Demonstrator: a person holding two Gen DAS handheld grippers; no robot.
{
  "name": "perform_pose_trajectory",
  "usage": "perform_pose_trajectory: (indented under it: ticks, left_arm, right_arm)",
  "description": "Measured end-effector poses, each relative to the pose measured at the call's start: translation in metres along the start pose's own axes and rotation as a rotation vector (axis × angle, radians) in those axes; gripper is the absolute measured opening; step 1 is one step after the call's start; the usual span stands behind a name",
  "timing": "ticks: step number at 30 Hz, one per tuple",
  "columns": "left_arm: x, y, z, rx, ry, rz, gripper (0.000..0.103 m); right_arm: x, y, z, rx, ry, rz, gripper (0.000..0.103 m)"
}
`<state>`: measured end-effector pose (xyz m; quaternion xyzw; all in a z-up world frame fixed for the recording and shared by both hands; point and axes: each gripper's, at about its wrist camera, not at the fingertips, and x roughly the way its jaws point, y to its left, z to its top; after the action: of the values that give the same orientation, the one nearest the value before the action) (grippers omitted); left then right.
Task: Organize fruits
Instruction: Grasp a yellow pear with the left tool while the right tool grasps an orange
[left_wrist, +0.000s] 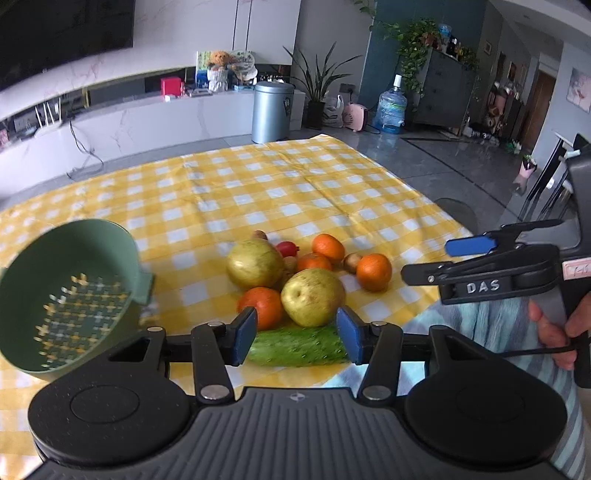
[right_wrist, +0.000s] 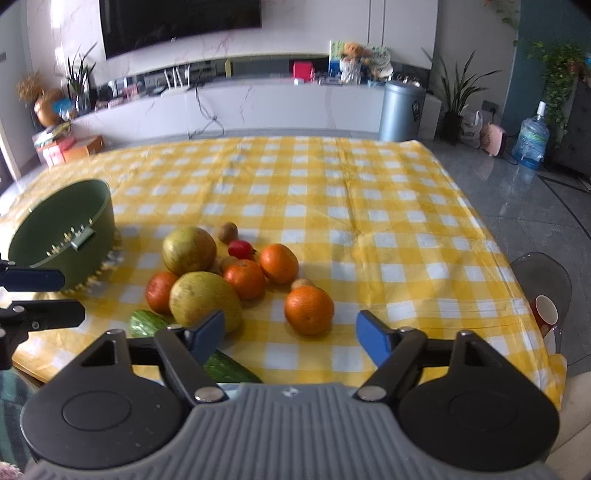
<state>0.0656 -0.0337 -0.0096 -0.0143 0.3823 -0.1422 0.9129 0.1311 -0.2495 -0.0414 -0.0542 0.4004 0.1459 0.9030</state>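
Note:
A heap of fruit lies on the yellow checked cloth: two big yellow-green pears (left_wrist: 313, 297) (right_wrist: 203, 297), several oranges, a small red fruit (left_wrist: 285, 248) and small brown ones. A cucumber (left_wrist: 299, 345) (right_wrist: 147, 322) lies at the near edge of the heap. My left gripper (left_wrist: 297, 338) (right_wrist: 72, 295) is open just short of the cucumber and the near pear, and its pads touch neither. My right gripper (right_wrist: 291, 332) (left_wrist: 424, 260) is open, with a lone orange (right_wrist: 309, 310) (left_wrist: 373, 271) just beyond its tips. A green colander bowl (left_wrist: 110, 236) (right_wrist: 96, 229) stands to the left.
The cloth (right_wrist: 332, 192) hangs over the table's right and near edges. A grey chair (right_wrist: 543, 273) with a red cup (right_wrist: 545, 310) stands by the right edge. A hand (left_wrist: 554, 332) holds the right gripper. Bare cloth lies behind the heap.

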Motion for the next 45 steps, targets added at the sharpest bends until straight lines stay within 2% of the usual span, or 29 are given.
perform_pose_trajectory:
  ticks: [3,4,8,10,16,21,25,36,40,45]
  left_arm:
    - [0.020,0.000,0.005,-0.027,0.029,-0.029,0.074]
    - [0.027,0.000,0.006,-0.033,0.038,-0.026,0.074]
    - [0.052,-0.002,0.007,-0.052,0.066,0.016,0.074]
    - [0.060,-0.006,0.007,-0.023,0.066,0.033,0.078]
    - [0.075,-0.024,0.005,0.148,0.061,0.066,0.085]
    - [0.090,-0.033,0.007,0.191,0.082,0.086,0.085]
    - [0.100,-0.038,0.007,0.216,0.108,0.103,0.085]
    - [0.120,-0.060,0.004,0.353,0.126,0.185,0.089]
    - [0.122,-0.064,0.004,0.359,0.134,0.196,0.084]
    - [0.119,-0.061,0.003,0.328,0.119,0.190,0.083]
  right_arm:
    - [0.020,-0.009,0.009,-0.018,0.068,0.023,0.070]
    - [0.026,-0.012,0.012,-0.016,0.084,0.038,0.066]
    - [0.050,-0.023,0.024,0.027,0.164,0.064,0.064]
    - [0.061,-0.026,0.028,0.063,0.203,0.071,0.064]
    - [0.081,-0.034,0.031,0.147,0.270,0.083,0.064]
    - [0.094,-0.040,0.035,0.209,0.293,0.100,0.063]
    - [0.106,-0.037,0.038,0.206,0.325,0.080,0.062]
    - [0.117,-0.037,0.035,0.221,0.367,0.075,0.043]
    - [0.116,-0.037,0.034,0.223,0.363,0.073,0.043]
    - [0.114,-0.037,0.034,0.230,0.349,0.073,0.042]
